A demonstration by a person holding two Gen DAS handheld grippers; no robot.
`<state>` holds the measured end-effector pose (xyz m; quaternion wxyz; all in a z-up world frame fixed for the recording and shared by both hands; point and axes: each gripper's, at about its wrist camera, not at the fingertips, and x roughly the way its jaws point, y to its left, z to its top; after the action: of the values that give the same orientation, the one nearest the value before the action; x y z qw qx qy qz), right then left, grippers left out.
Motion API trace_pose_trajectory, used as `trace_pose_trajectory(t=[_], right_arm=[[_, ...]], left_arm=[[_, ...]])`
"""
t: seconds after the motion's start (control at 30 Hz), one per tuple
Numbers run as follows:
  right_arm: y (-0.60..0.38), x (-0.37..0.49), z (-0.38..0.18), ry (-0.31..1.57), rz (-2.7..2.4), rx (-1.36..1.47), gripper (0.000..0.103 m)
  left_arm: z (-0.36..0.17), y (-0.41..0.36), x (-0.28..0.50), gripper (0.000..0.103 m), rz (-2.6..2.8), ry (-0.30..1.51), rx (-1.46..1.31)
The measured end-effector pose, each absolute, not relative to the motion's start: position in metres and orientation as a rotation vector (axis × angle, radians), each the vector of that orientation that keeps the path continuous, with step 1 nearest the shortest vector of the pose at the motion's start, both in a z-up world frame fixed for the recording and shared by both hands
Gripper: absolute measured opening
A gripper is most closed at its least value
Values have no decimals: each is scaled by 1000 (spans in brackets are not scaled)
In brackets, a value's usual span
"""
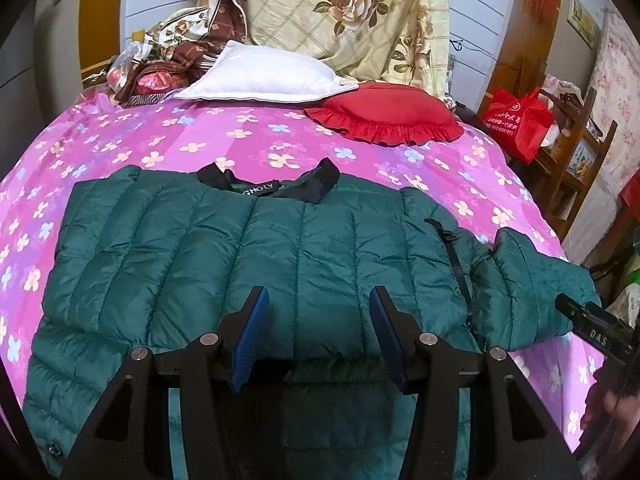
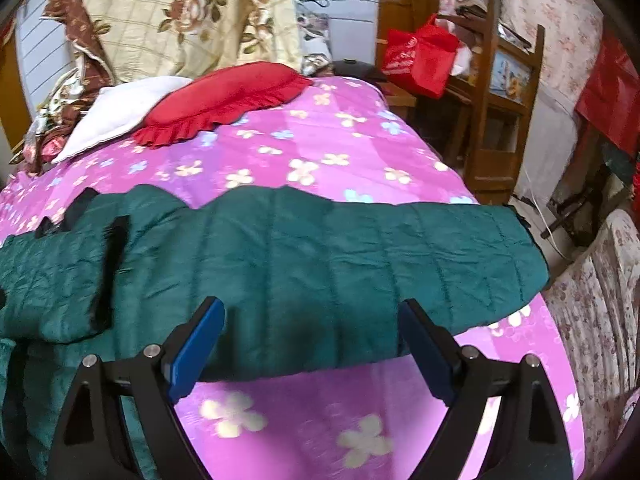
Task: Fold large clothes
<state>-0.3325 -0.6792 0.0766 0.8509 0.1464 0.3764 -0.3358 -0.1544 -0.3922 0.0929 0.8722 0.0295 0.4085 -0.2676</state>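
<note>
A dark green quilted jacket (image 1: 240,260) lies flat on a pink flowered bedspread (image 1: 200,140), its black collar (image 1: 272,186) at the far side. My left gripper (image 1: 318,294) hovers over the jacket's lower body with its blue pads apart and nothing pinched between them. The jacket's right sleeve (image 2: 360,248) stretches sideways toward the bed's right edge. My right gripper (image 2: 312,306) stands wide open just above the sleeve's near edge, the bedspread (image 2: 320,152) showing beneath it. In the left wrist view the right gripper (image 1: 592,320) shows beside the sleeve's cuff.
A white pillow (image 1: 264,76) and a red frilled cushion (image 1: 384,114) lie at the bed's head, with a flowered quilt (image 1: 348,12) piled behind. A red bag (image 2: 420,56) and wooden shelves (image 2: 496,120) stand right of the bed.
</note>
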Motion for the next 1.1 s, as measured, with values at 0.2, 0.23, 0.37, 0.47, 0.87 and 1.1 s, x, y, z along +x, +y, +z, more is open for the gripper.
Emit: trace_pose_trajectory(t=[0.2, 0.23, 0.37, 0.47, 0.87, 1.1], right_arm=[[-714, -346, 69, 782, -763, 346, 91], [-719, -348, 69, 781, -778, 351, 91], [-748, -369, 62, 776, -865, 388, 91], [-773, -389, 56, 761, -930, 443, 91], [-855, -442, 32, 698, -1075, 643, 91], [-871, -430, 20, 699, -1080, 640, 65]], left_arm=[[93, -383, -152, 30, -551, 862, 50], [94, -381, -152, 30, -551, 858, 50], [97, -376, -151, 30, -546, 840, 53], [96, -374, -148, 30, -541, 839, 47], [91, -365, -143, 30, -515, 827, 34], [89, -363, -137, 30, -488, 827, 71]])
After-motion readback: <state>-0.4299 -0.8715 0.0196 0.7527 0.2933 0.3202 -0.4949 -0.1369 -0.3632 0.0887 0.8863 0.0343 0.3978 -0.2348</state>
